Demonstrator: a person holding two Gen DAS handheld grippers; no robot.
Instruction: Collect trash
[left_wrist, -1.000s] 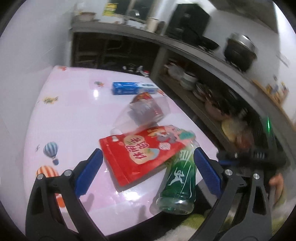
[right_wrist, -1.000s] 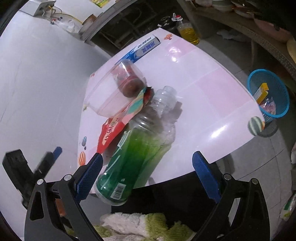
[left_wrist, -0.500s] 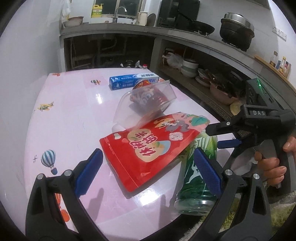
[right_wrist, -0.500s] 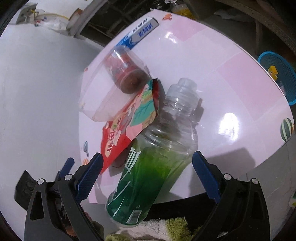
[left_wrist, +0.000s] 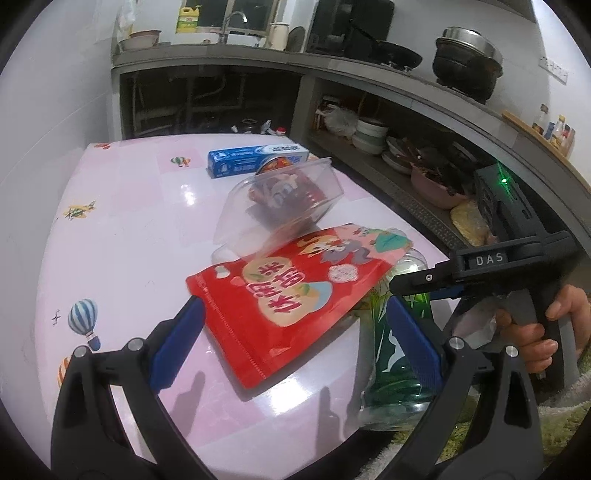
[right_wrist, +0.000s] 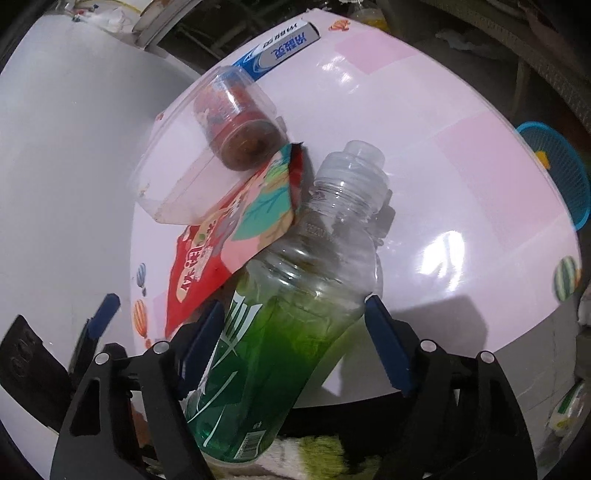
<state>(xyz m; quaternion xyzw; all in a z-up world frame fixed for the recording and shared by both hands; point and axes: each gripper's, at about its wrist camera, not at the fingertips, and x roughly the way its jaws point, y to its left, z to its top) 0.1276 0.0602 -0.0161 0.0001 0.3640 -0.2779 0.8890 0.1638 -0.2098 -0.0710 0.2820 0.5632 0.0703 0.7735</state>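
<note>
bottle: green bottle lying at desk edge, base overhanging, long axis pointing away from right gripper
right gripper: spread, straddling bottle body, nearer one
left gripper: left gripper spread, hovering over red pouch
pouch: leaning on bottle shoulder, clear tub behind

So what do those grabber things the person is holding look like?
Each hand-held gripper is black plastic with two blue finger pads and shiny silver screws: the left hand-held gripper and the right hand-held gripper match. From the left view, the right one shows white "DAS" lettering, a tiny green light, and a bare hand on its handle.
</note>
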